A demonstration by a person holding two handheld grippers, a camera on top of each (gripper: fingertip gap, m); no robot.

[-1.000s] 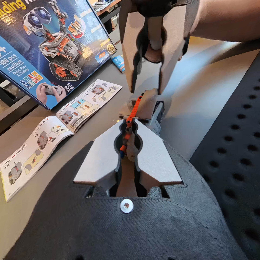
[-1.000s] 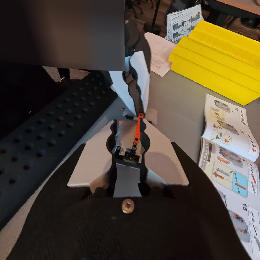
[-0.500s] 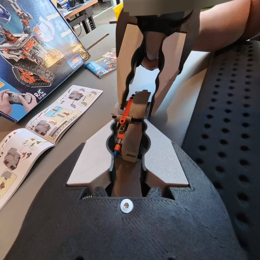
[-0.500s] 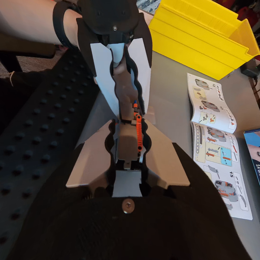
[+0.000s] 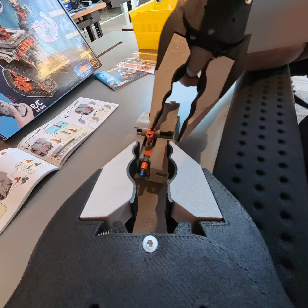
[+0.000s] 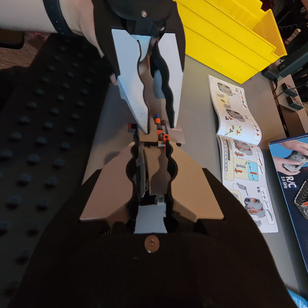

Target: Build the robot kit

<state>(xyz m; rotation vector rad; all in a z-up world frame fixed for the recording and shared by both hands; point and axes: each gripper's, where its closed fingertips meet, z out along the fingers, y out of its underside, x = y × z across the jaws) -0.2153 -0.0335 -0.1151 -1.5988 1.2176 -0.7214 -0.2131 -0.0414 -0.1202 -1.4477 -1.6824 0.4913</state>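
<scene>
My left tongs point(image 5: 152, 146) were clamped on the grey brick assembly point(image 5: 158, 166), dead centre of frame. The right tongs point(image 6: 150, 145) straddled its other end, half open - couldn't tell if they actually pinched. Instruction booklet point(image 5: 66, 133) lay centre-left.

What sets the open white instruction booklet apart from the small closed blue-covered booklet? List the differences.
The open white instruction booklet lies spread, pages arched; the small closed blue-covered booklet lies flat and shut. The open one shows white diagram pages; the closed one a blue picture cover. Both lie on the grey table.
</scene>
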